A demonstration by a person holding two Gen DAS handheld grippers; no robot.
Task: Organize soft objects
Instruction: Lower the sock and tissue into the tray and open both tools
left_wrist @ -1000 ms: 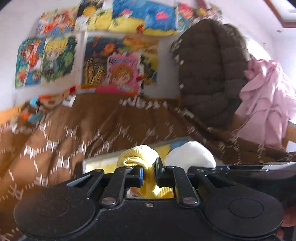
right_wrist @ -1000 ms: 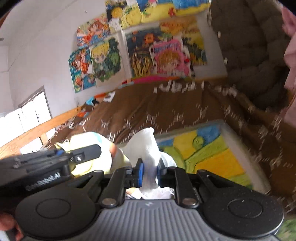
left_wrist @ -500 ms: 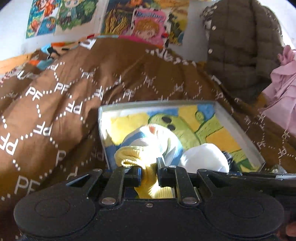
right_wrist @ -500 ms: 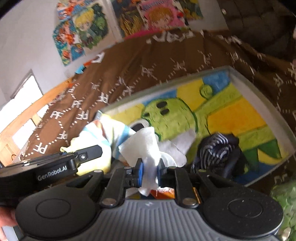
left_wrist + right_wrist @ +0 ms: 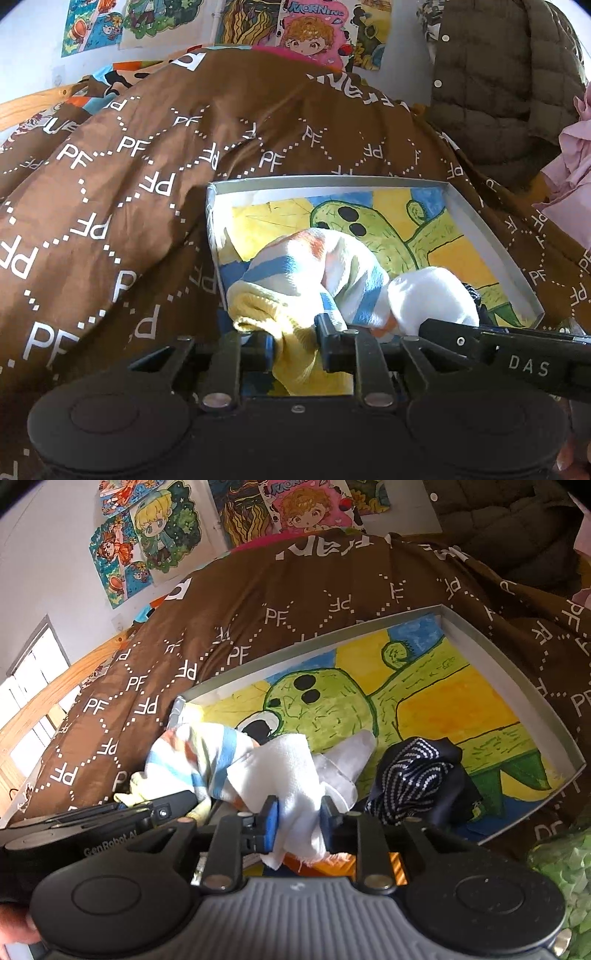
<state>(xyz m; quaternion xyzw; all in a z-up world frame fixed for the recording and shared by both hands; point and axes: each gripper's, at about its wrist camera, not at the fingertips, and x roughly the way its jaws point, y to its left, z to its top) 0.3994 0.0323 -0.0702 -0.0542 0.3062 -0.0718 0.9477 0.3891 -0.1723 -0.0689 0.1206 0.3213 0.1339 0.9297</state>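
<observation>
- Both claws have come down over the tray (image 5: 491,236).
- Left claw (image 5: 297,345): opening, yellow sock (image 5: 295,365) between.
- Right claw (image 5: 297,821): opening, white cloth (image 5: 280,771) between, lying fore-and-aft.

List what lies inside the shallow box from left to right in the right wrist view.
Striped sock → white cloth, between the opening right tongs → dark dotted fabric → bare painted floor of the box up to its right wall.
</observation>
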